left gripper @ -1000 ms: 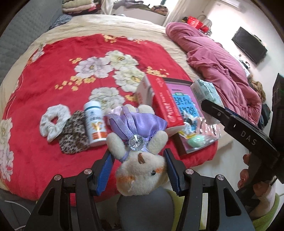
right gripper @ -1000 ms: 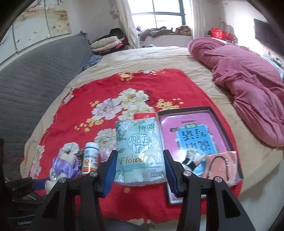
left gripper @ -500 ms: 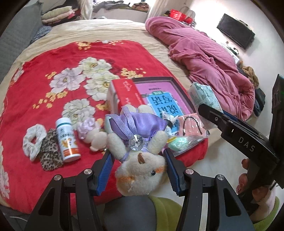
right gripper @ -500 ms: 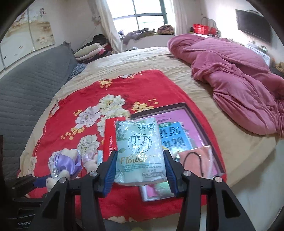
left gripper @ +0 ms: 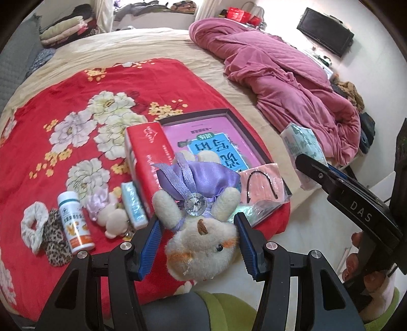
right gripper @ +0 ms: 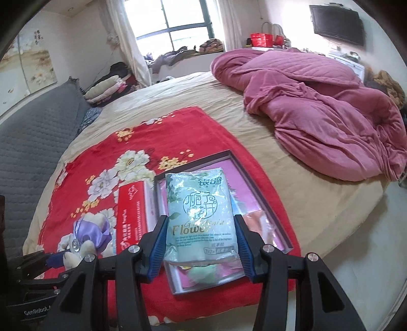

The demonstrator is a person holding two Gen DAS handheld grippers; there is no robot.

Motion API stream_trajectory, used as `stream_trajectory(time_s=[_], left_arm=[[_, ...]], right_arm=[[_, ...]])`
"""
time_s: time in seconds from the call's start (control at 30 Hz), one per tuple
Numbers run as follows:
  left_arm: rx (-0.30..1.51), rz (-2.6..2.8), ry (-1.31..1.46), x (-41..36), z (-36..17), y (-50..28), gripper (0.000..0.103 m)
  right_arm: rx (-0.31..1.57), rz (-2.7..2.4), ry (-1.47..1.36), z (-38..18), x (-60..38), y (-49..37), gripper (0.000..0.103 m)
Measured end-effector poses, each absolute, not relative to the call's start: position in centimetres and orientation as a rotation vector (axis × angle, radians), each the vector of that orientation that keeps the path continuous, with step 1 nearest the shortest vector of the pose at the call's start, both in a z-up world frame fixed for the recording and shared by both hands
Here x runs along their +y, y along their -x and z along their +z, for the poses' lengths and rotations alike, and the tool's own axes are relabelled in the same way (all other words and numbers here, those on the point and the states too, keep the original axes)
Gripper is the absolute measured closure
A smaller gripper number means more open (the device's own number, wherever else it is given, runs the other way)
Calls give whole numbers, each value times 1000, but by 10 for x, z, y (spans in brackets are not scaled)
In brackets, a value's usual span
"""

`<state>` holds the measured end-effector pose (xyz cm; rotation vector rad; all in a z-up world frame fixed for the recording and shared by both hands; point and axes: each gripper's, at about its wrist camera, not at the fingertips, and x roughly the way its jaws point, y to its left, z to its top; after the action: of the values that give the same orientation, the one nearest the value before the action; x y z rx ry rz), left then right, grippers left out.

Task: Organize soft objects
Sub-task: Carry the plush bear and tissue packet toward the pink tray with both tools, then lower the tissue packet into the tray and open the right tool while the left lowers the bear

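Both grippers grip: left [left gripper: 198, 244] plush toy [left gripper: 201, 234], right [right gripper: 201, 244] tissue pack [right gripper: 201, 216].

White pill bottle [left gripper: 73, 224] lying on red floral blanket [left gripper: 106, 84], red box [left gripper: 148, 163], wall television [right gripper: 337, 24]

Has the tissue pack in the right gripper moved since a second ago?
Yes. The tissue pack, clamped in the right gripper, has shifted right: it overlapped the red box before, and now covers the dark tray.
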<state>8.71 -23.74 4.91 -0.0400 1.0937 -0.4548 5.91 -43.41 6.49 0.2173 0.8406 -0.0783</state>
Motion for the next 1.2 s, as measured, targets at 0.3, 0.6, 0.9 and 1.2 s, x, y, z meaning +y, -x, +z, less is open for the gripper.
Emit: stream_trajectory(time_s=[0.3, 0.6, 0.9, 1.2], left_arm=[[1136, -491, 1, -270, 28, -110, 45], [1179, -530, -46, -305, 3, -125, 45], [1222, -571, -103, -332, -21, -133, 45], [1265, -595, -157, -349, -44, -140, 45]], right_arm=[[856, -115, -233, 55, -451, -64, 53], [895, -133, -231, 34, -464, -72, 53], [949, -143, -243, 9, -473, -80, 53], [983, -148, -237, -4, -478, -89, 53]])
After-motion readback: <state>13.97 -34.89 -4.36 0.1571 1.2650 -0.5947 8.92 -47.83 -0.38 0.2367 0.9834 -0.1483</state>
